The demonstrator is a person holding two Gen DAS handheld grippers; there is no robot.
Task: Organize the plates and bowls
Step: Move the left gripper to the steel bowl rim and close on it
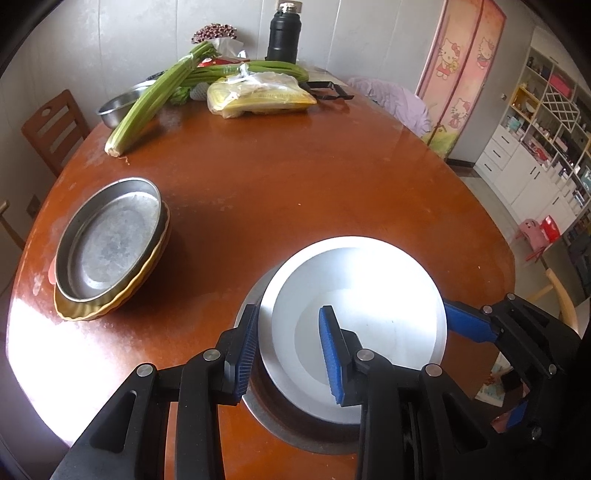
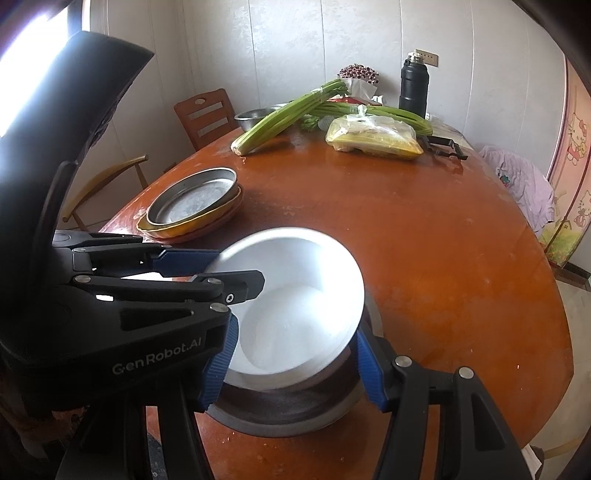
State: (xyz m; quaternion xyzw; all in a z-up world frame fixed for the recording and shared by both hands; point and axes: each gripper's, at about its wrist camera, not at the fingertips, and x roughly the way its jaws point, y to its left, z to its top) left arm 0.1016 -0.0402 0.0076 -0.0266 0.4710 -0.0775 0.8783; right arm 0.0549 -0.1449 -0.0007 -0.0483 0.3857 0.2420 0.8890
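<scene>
A white plate (image 1: 369, 314) rests tilted in a larger steel bowl (image 1: 280, 424) near the table's front edge. My left gripper (image 1: 290, 350) straddles the plate's left rim, jaws open, one finger outside and one inside. My right gripper (image 2: 291, 365) is open too, its blue fingers on either side of the plate (image 2: 295, 314) and the bowl (image 2: 288, 410). At the left, a steel pan (image 1: 110, 240) sits stacked on a yellow fluted dish (image 1: 122, 295); the stack also shows in the right wrist view (image 2: 195, 199).
The brown oval table (image 1: 295, 177) holds celery (image 1: 159, 99), a bagged yellow packet (image 1: 258, 96), a steel bowl (image 1: 118, 105), a black thermos (image 1: 283, 33) and tongs (image 1: 328, 90) at the back. Wooden chairs (image 1: 55, 129) stand at the left.
</scene>
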